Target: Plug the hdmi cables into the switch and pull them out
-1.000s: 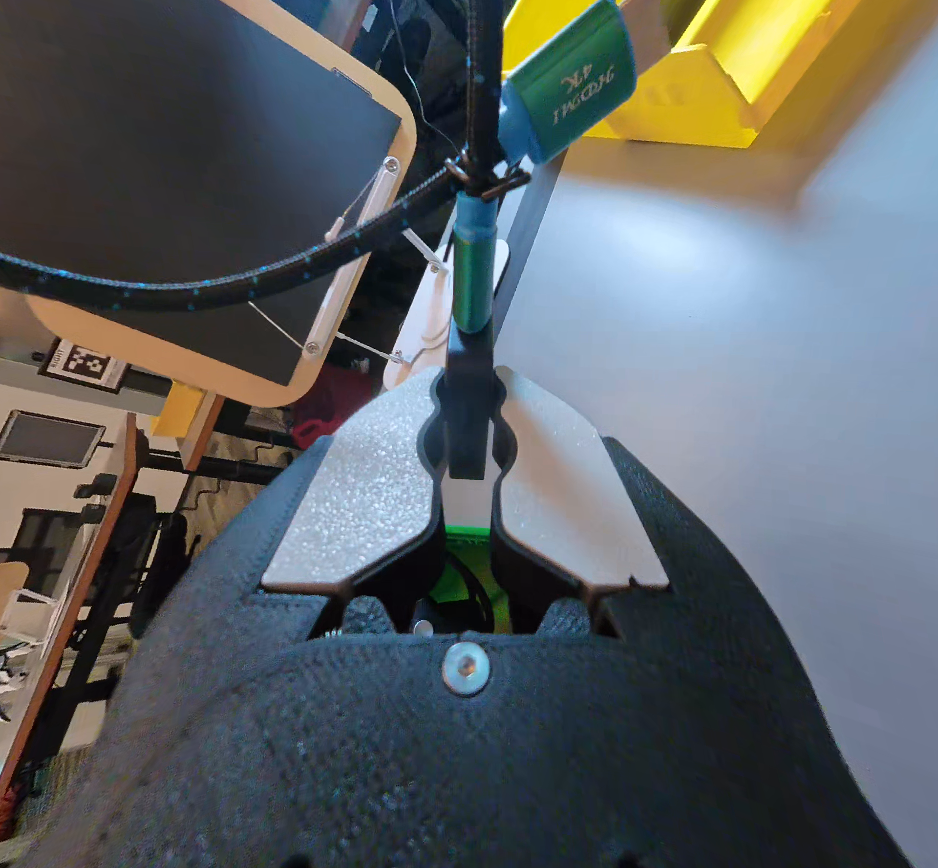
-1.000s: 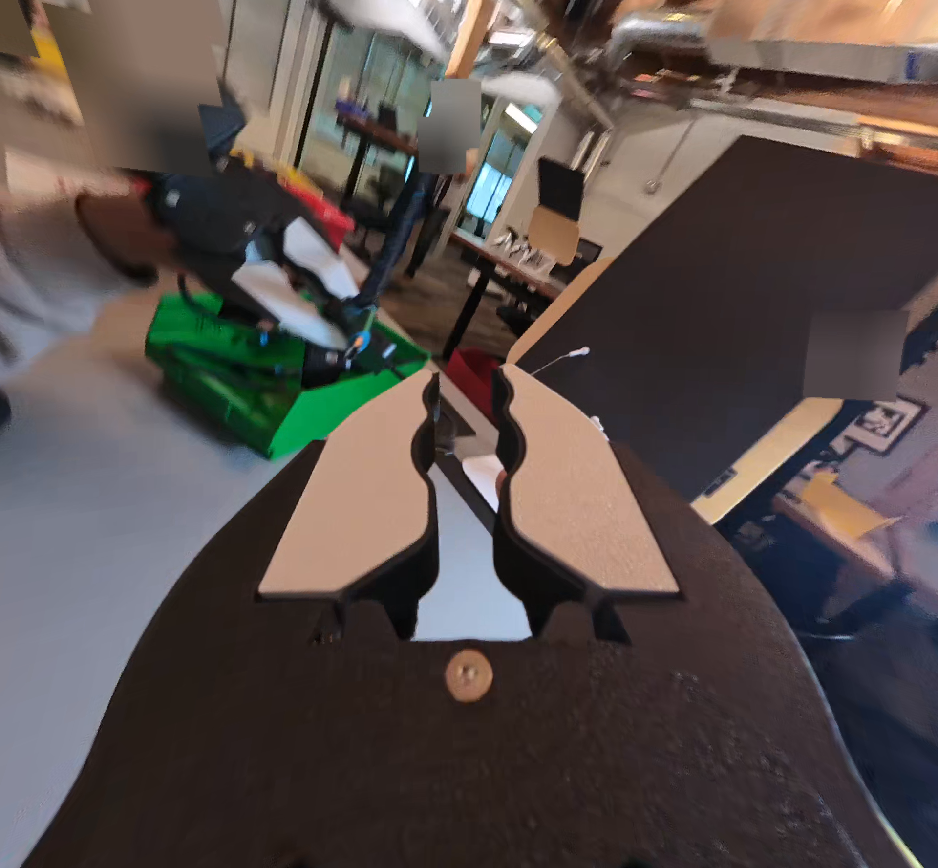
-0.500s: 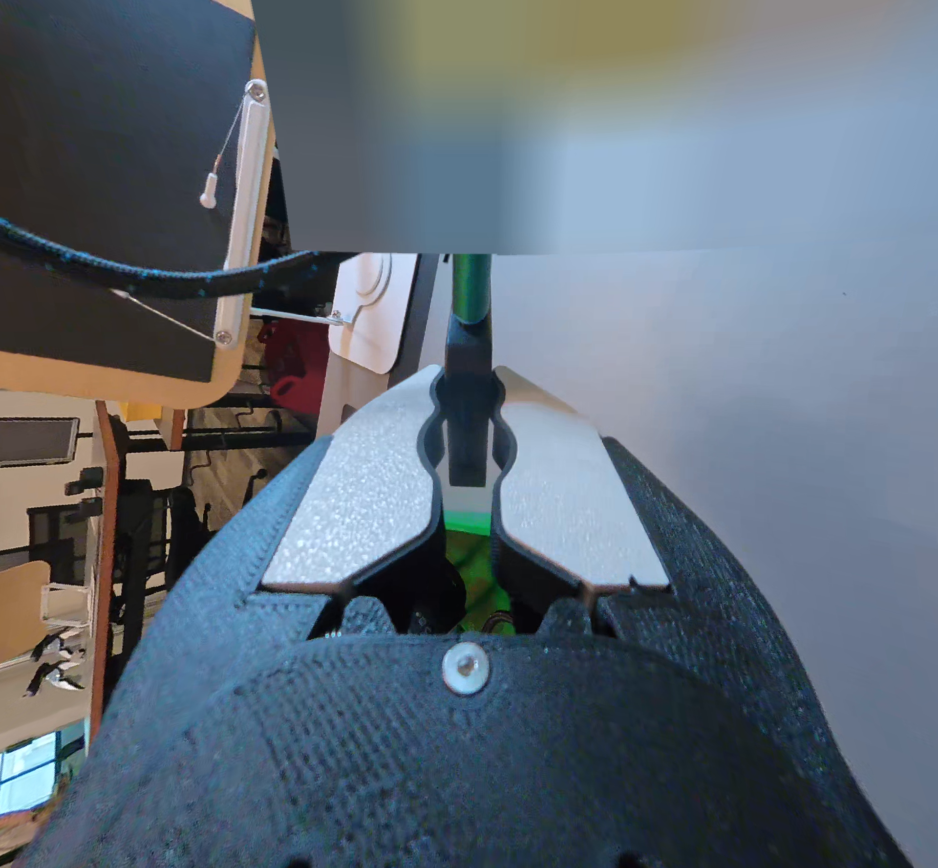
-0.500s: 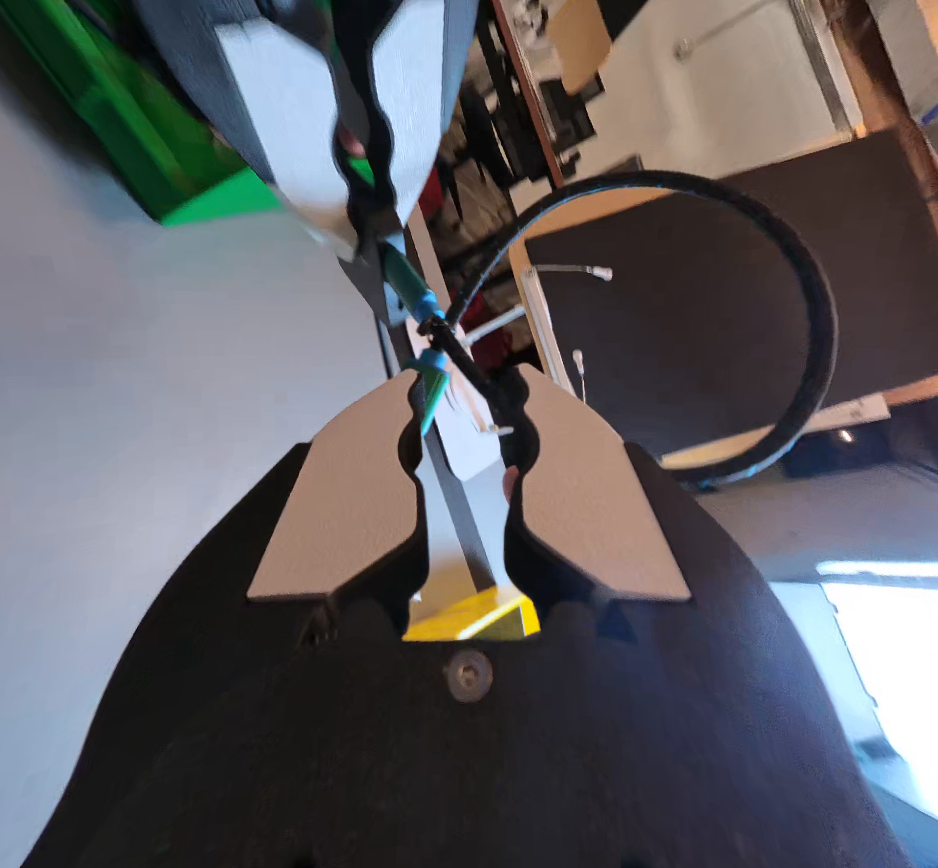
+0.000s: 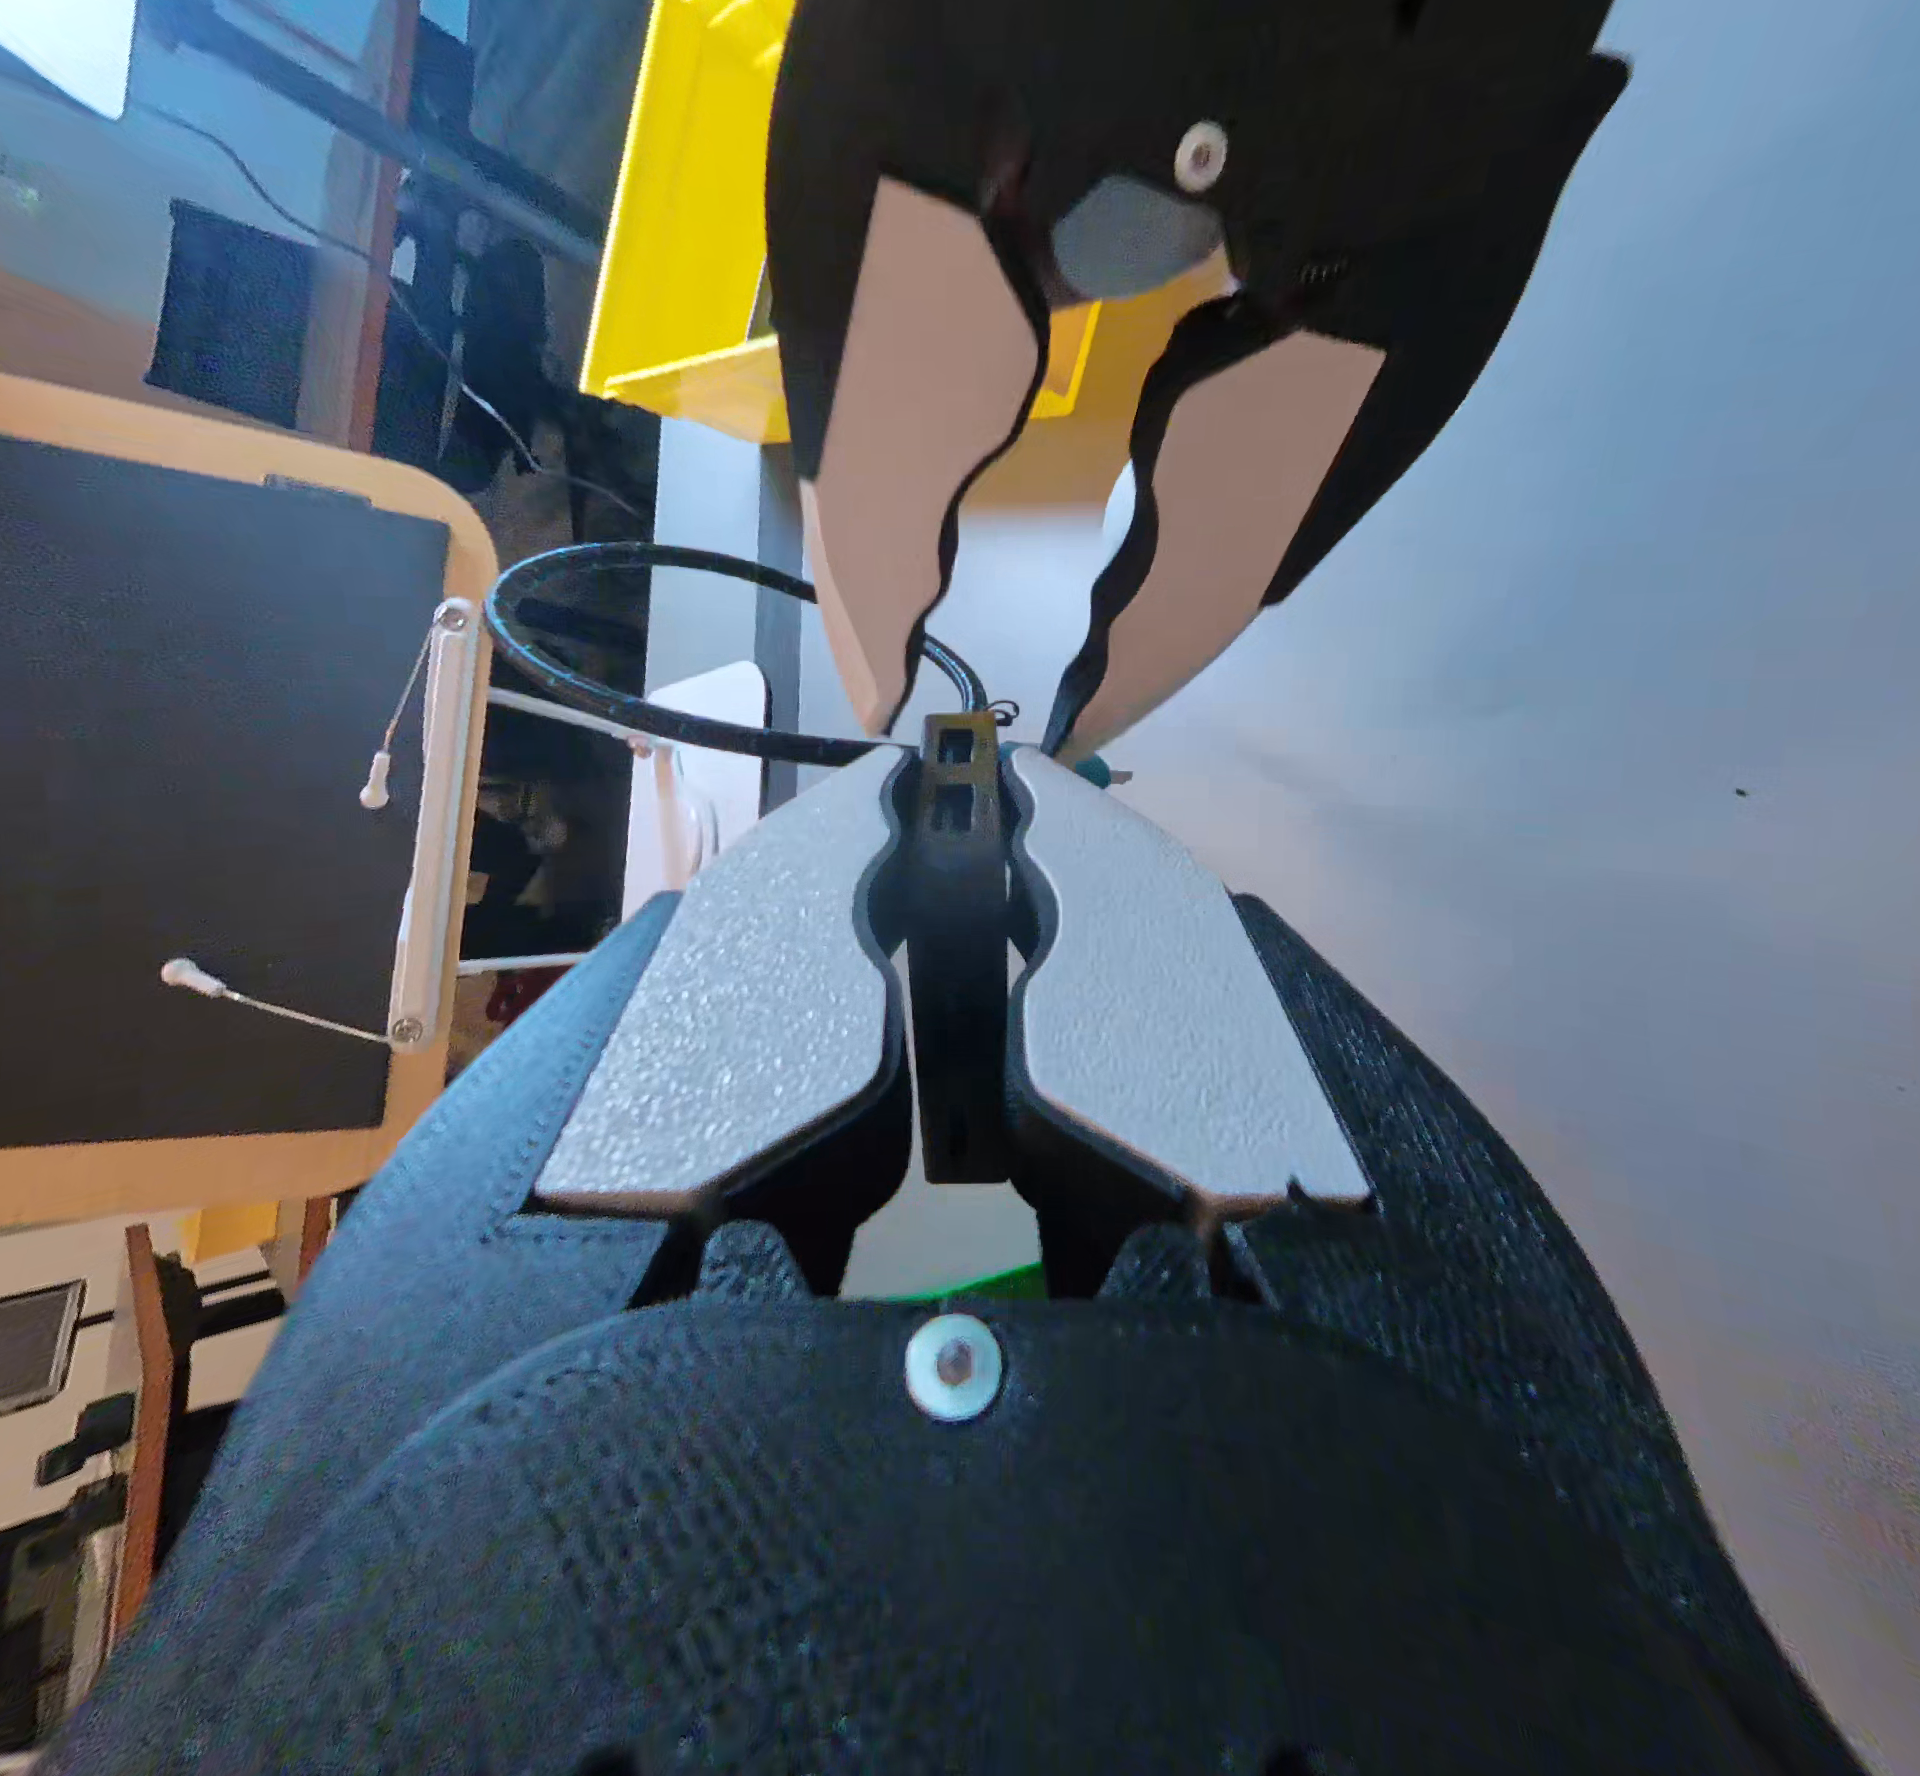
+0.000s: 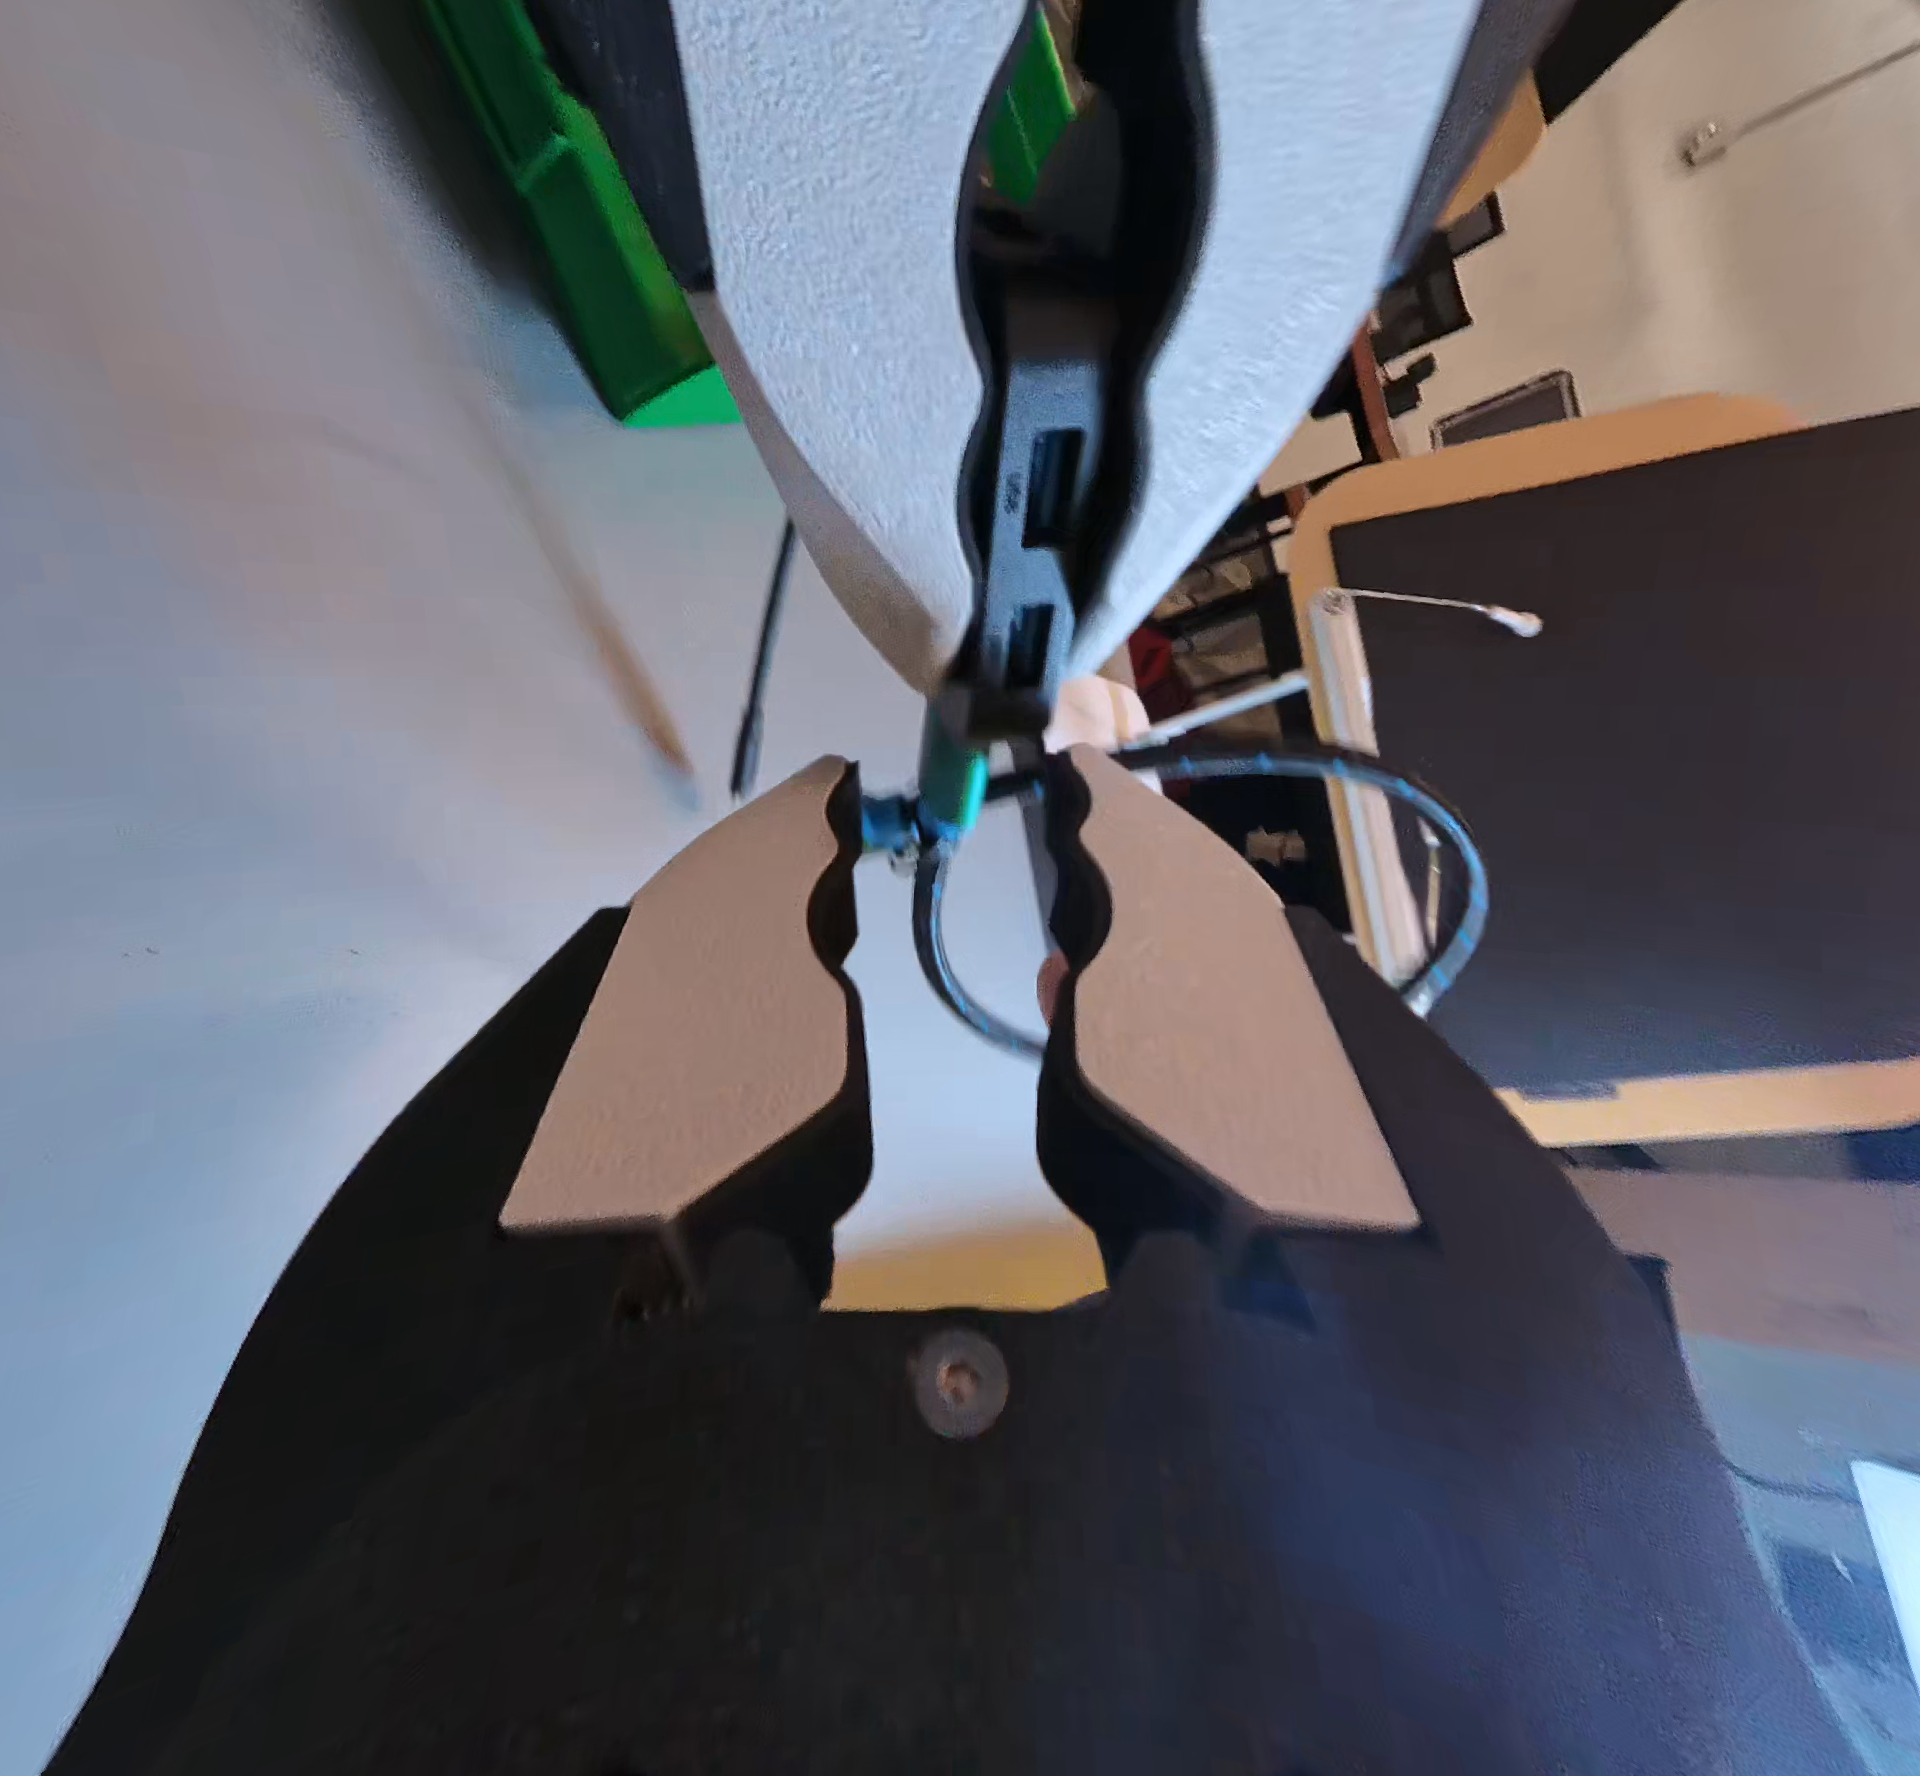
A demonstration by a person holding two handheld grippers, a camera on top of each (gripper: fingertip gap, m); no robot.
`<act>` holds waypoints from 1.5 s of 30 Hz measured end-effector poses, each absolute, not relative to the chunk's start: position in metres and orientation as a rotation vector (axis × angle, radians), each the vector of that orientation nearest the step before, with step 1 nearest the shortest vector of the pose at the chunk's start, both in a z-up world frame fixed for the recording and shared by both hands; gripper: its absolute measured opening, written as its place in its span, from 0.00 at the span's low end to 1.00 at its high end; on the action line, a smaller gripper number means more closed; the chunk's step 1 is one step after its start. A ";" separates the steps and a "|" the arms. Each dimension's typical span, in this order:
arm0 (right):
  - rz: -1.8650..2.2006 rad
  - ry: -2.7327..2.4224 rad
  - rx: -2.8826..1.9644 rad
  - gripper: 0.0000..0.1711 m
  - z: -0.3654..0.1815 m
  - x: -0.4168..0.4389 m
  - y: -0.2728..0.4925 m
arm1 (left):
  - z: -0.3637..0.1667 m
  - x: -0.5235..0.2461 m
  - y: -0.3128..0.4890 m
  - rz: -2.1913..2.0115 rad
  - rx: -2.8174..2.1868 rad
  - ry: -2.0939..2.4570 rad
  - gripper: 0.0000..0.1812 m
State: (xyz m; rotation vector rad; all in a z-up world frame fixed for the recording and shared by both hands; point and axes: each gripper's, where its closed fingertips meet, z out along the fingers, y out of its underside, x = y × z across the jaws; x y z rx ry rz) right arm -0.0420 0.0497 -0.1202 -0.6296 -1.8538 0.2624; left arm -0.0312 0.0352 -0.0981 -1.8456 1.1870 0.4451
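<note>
The main risk, as I judge it, is a poor grip on the plug: the right gripper [image 6: 951, 796] stands with its jaws apart, straddling the green HDMI plug [image 6: 951, 786] and the braided cable [image 6: 1351, 781] together, so if it closes as it stands it may pinch the cable rather than the plug body and strain the joint when pulled. A pull off the port's axis could also jam the plug or twist the switch [image 5: 956, 895] out of the hold on it. The cable's loop hangs close by the right jaw and could snag.

The left gripper [image 5: 956, 776] is clamped on the black switch, which runs lengthwise between its jaws, its far end sticking out just past the tips. In the right wrist view two ports show on the switch's side face, and the green plug sits at its tip, touching it; whether the plug is fully seated I cannot tell. The plug lies between the right gripper's tips, nearer its left jaw. All this is held above a pale grey surface [image 5: 1558, 791], with a yellow bin [image 5: 686, 272] far off and a green bin [image 6: 582, 199] at the other end
</note>
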 end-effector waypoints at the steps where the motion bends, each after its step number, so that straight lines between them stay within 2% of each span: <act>1: 0.295 -1.856 -0.624 0.19 -0.123 -0.044 0.046 | -0.098 -0.026 0.034 0.429 -1.830 1.203 0.08; 4: 0.334 -1.842 -0.603 0.08 -0.123 -0.045 0.047 | -0.096 -0.017 0.031 0.392 -1.799 1.227 0.08; 10: 0.405 -1.870 -0.625 0.07 -0.121 -0.039 0.048 | -0.095 -0.015 0.031 0.338 -1.773 1.205 0.08; 14: 0.466 -1.863 -0.631 0.07 -0.115 -0.036 0.045 | -0.094 -0.021 0.033 0.353 -1.755 1.193 0.13; 17: 0.493 -1.860 -0.611 0.07 -0.108 -0.034 0.039 | -0.094 -0.015 0.030 0.339 -1.715 1.237 0.08; 27: 0.508 -1.866 -0.484 0.07 -0.087 -0.030 0.015 | -0.078 -0.025 0.006 0.316 -1.696 1.314 0.08; 30: 0.169 -1.911 -0.582 0.07 -0.112 -0.023 0.075 | -0.049 -0.050 -0.006 0.396 -1.684 1.214 0.08; 33: 0.431 -1.802 -0.789 0.07 -0.098 -0.014 0.107 | 0.002 -0.080 -0.037 0.360 -1.566 1.027 0.08; 36: 0.452 -1.619 -0.874 0.07 -0.059 0.002 0.140 | 0.040 -0.099 -0.058 0.359 -1.437 0.892 0.08; 40: 0.357 -1.449 -1.014 0.07 -0.034 0.032 0.189 | 0.051 -0.096 -0.061 0.324 -1.373 0.861 0.08; 45: 0.403 -1.278 -1.249 0.07 -0.033 0.064 0.241 | 0.040 -0.083 -0.044 0.334 -1.394 0.888 0.08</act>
